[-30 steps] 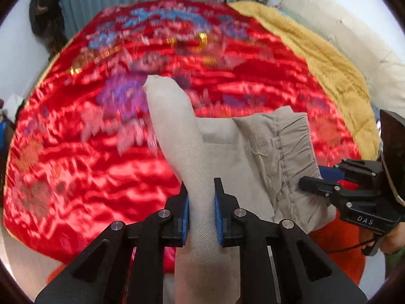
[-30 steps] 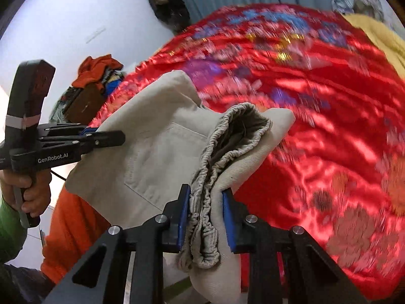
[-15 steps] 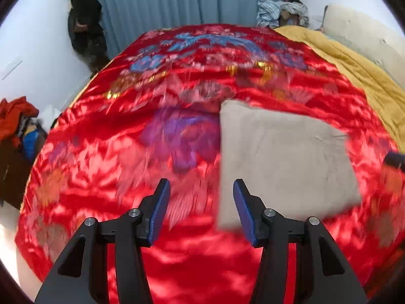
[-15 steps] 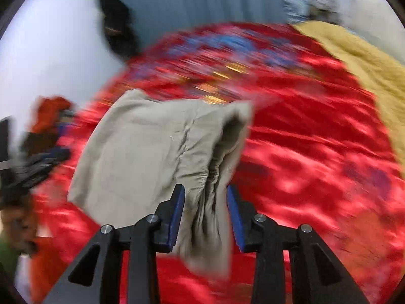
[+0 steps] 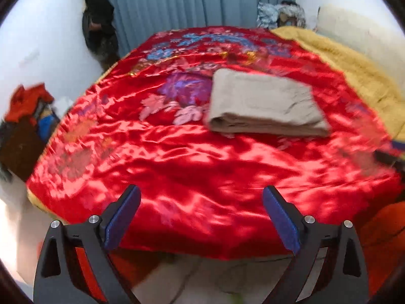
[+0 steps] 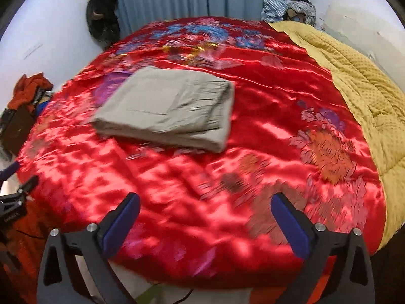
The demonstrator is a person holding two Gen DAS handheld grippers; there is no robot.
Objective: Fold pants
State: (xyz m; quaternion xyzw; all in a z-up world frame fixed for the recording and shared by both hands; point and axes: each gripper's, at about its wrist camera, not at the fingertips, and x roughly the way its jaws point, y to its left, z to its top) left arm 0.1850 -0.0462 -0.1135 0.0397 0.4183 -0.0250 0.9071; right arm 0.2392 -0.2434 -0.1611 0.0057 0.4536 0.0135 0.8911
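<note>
A bed fills most of both views, covered by a glossy red satin bedspread [image 6: 202, 177] with floral embroidery and bright patches of light across its folds. At three o'clock a mustard-yellow quilted blanket [image 6: 359, 93] lies along the bed's side. At twelve o'clock hang blue-grey pleated curtains [image 5: 192, 2], flanked by white walls [image 6: 43, 38]. A dark garment [image 5: 100, 33] hangs at eleven o'clock. At nine o'clock sits a pile of orange clothing [image 5: 27, 101]. Crumpled patterned fabric [image 6: 288, 8] rests at one o'clock.
</note>
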